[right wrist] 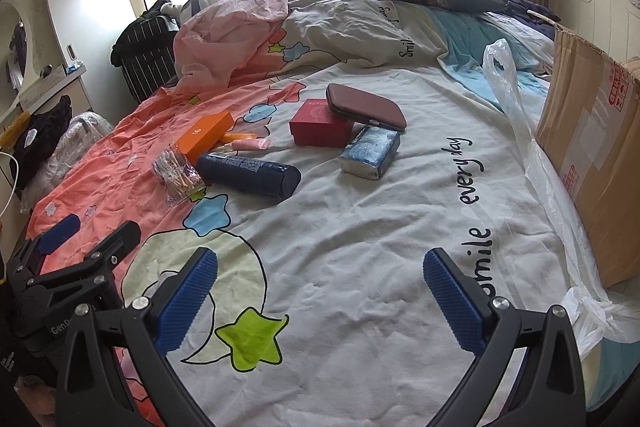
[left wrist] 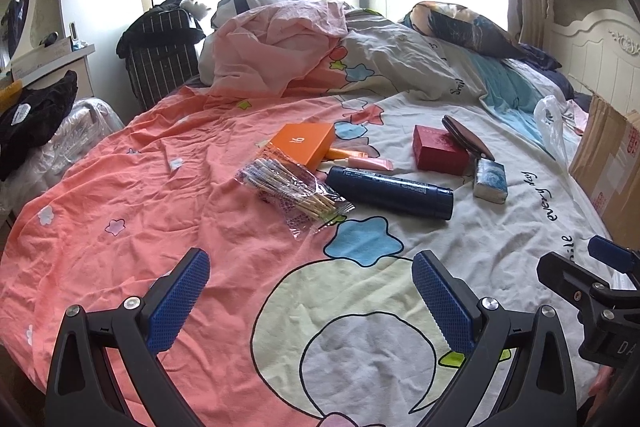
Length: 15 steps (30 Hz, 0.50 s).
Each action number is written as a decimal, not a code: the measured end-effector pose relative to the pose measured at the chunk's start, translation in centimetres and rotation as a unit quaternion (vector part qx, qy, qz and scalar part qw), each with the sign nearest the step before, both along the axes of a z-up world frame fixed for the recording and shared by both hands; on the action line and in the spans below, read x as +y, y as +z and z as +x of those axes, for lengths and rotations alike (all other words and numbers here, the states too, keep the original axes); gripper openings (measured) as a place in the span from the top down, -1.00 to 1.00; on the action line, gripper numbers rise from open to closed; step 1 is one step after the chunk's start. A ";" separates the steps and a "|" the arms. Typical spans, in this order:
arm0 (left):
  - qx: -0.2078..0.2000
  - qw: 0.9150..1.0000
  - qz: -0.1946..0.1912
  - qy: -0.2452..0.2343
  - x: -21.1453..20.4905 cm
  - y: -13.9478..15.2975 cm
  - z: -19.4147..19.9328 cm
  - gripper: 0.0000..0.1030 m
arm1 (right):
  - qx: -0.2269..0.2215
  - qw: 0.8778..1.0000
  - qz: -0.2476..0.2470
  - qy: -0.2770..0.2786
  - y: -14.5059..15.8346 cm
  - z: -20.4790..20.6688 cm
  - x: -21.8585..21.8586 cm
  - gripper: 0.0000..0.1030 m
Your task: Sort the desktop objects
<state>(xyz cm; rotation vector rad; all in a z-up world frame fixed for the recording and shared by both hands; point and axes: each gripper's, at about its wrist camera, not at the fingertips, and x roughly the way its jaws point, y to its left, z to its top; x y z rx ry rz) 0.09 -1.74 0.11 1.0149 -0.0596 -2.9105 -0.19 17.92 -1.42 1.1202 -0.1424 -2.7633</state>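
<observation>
Nearest my left camera, the left gripper [left wrist: 311, 301] hangs over the bedspread [left wrist: 120, 195] with its blue pads wide apart and nothing between them; my right gripper [right wrist: 320, 303] is likewise spread wide and empty, tilted down at the same cover. I take the dark blue bottle [left wrist: 390, 191] lying on its side as my landmark. Just left of it sits a clear bag of sticks [left wrist: 296, 193]. Behind the bottle an orange box [left wrist: 306, 143] rests with an orange tube [left wrist: 340, 153] and a pink tube [left wrist: 370, 163] beside it. Right of the bottle lies a blue tissue pack [left wrist: 490, 181], and behind that a red box [left wrist: 440, 149] with a maroon case [left wrist: 468, 139] leaning on it. Well to the right of the bottle stand a cardboard box [right wrist: 592, 155] and a white plastic bag [right wrist: 508, 87]
</observation>
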 end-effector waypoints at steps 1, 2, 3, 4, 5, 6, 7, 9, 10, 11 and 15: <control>-0.002 1.000 0.003 -0.001 -0.1 0.0 0.0 -1.00 | 0.000 1.000 0.004 -0.001 0.0 0.0 -0.1 -1.00; -0.004 1.000 0.007 -0.003 -0.2 -0.1 0.0 -1.00 | 0.000 1.000 0.007 -0.002 0.0 0.0 -0.2 -1.00; -0.005 1.000 0.012 -0.005 -0.3 -0.1 0.0 -1.00 | 0.001 1.000 0.008 -0.003 0.0 0.0 -0.2 -1.00; -0.006 1.000 0.015 -0.006 -0.3 -0.1 0.0 -1.00 | 0.002 1.000 0.010 -0.004 0.1 0.0 -0.3 -1.00; -0.008 1.000 0.015 -0.004 -0.3 -0.1 0.0 -1.00 | 0.003 1.000 0.012 -0.004 0.1 0.1 -0.3 -1.00; -0.008 1.000 0.015 -0.004 -0.3 -0.1 0.0 -1.00 | 0.003 1.000 0.014 -0.004 0.1 0.0 -0.3 -1.00; -0.008 1.000 0.012 -0.005 -0.2 0.0 0.0 -1.00 | 0.003 1.000 0.013 -0.003 0.1 0.0 -0.3 -1.00; -0.008 1.000 0.010 -0.008 0.0 0.0 0.1 -1.00 | 0.000 1.000 0.011 -0.003 0.0 -0.1 -0.2 -1.00; -0.009 1.000 0.010 -0.011 0.0 0.0 0.1 -1.00 | -0.002 1.000 0.011 -0.003 -0.1 -0.1 -0.3 -1.00; -0.011 1.000 0.010 -0.012 0.1 0.0 0.1 -1.00 | -0.002 1.000 0.014 -0.001 -0.1 -0.1 -0.3 -1.00; -0.012 1.000 0.015 -0.011 0.1 0.0 0.1 -1.00 | 0.001 1.000 0.022 0.003 -0.1 0.0 -0.5 -1.00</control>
